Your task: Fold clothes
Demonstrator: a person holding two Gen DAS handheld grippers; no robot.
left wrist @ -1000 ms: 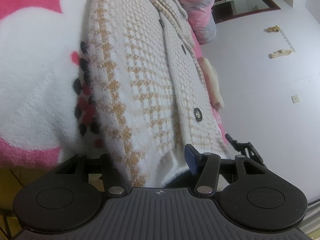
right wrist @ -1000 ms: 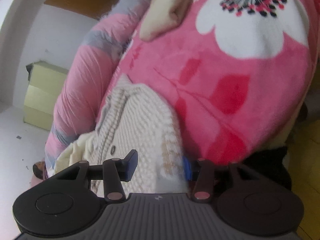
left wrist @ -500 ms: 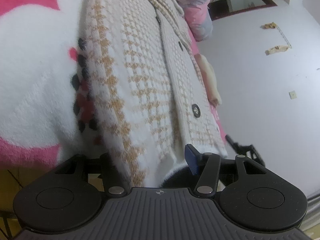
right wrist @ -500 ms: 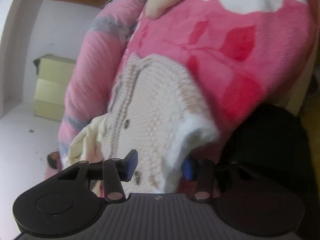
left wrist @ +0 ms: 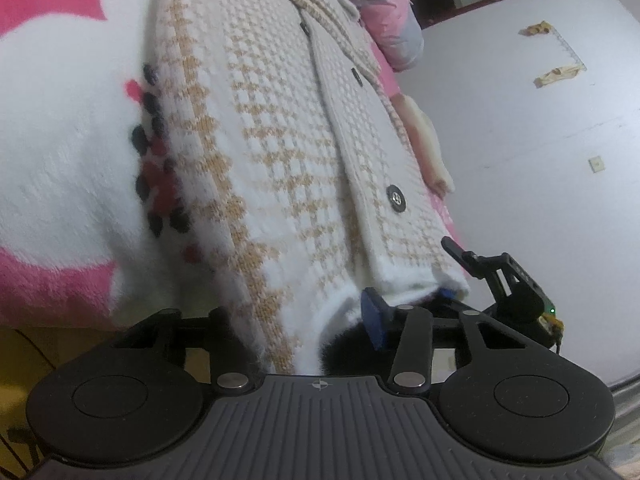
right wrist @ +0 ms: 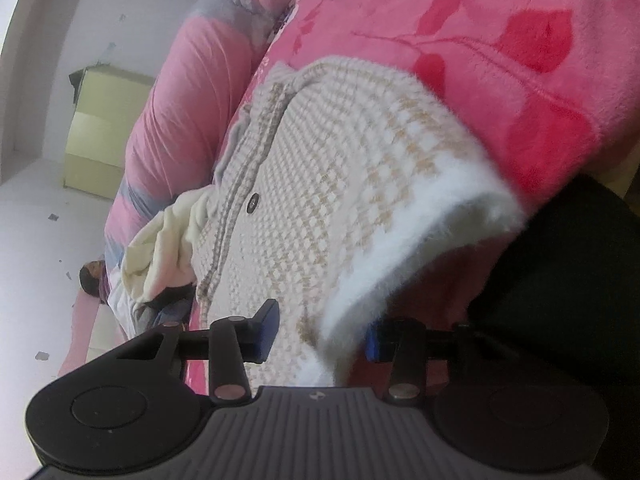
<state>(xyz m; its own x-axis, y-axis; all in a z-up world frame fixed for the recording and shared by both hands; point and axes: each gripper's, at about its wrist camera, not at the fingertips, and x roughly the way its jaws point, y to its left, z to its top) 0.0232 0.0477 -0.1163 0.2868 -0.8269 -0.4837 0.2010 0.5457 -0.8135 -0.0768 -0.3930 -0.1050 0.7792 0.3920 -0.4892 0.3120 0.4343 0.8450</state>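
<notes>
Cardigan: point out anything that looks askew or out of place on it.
The cardigan lies buttoned on the pink blanket, but its fuzzy white hem hangs off the bed edge, curled up at the right corner. A cream garment sits bunched beside it.

Two close wrist views, shared cardigan [left wrist: 288, 152]

Bed under pink floral blanket [left wrist: 52, 276]; knit cardigan [left wrist: 280, 152] lies on it; rolled pink quilt [right wrist: 180, 92] at 11 o'clock.
</notes>
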